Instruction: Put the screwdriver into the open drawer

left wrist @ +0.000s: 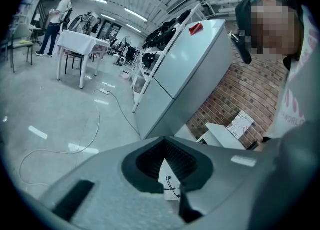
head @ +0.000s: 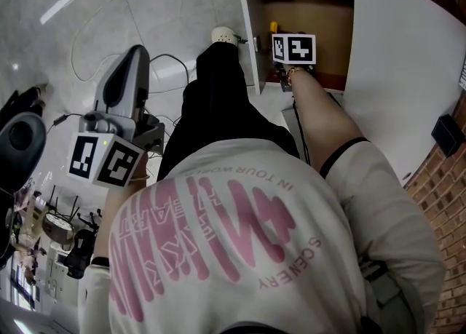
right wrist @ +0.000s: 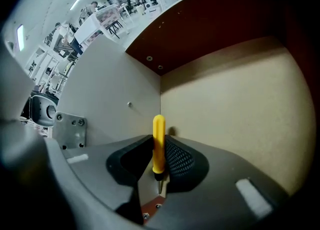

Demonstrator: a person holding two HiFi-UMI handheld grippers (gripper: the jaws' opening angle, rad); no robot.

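Right gripper view: right gripper point(right wrist: 159, 149) clamps yellow screwdriver point(right wrist: 158, 141), low inside drawer point(right wrist: 230, 98) near corner. Head view shows only a yellow tip. Left gripper point(left wrist: 167, 163) jaws apart, empty.

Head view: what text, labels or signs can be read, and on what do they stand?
"SCENERY": pink print on the person's cream T-shirt, seen upside down.
"IN TOUR WOR": smaller pink line on that shirt; its end is unclear.
Large pink letters across the shirt: not readable.
Black-and-white marker cubes: square patterns only, no words.
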